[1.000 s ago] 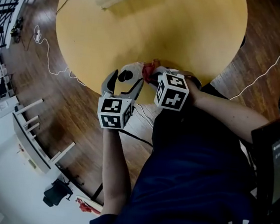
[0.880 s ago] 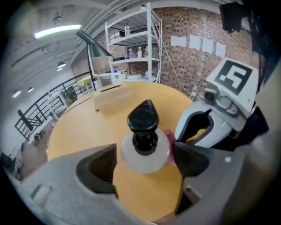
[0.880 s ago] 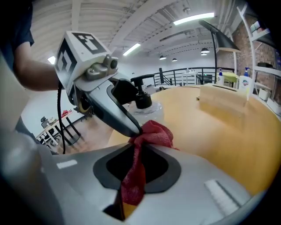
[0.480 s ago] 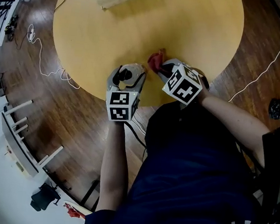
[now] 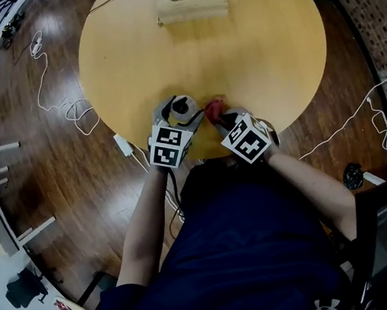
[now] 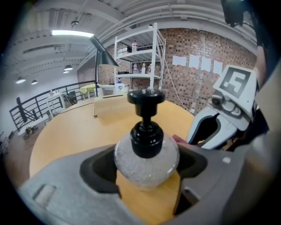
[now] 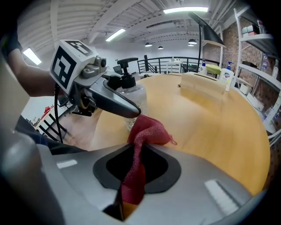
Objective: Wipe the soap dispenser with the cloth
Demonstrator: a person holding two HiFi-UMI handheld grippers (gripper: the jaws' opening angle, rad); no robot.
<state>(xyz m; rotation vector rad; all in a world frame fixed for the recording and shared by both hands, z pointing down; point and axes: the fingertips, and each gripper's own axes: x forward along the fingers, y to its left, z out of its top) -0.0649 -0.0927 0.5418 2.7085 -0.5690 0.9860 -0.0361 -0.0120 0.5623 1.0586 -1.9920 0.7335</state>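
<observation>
**Dispenser braced, cloth at its side**

My left gripper (image 5: 177,117) has its jaws closed on the round, clear body of the soap dispenser (image 6: 147,154), one jaw on each flank just under the black pump collar. I read that grip as a brace: the bottle is upright and held low on its widest part, so it should not spin or tip when rubbed. It sits near my edge of the round tabletop (image 5: 268,48). I cannot tell whether its base rests on the wood or hangs just above it.

My right gripper (image 7: 136,171) is nearly closed on the red cloth (image 7: 141,139). The jaws pinch a narrow fold, and a loose bunch stands out past the tips. That free bunch is the working face, and it points at the dispenser's right side, just beside the left gripper's nearer jaw. Whether the cloth already touches the glass I cannot make out. Wiping looks about to begin or barely under way.
</observation>
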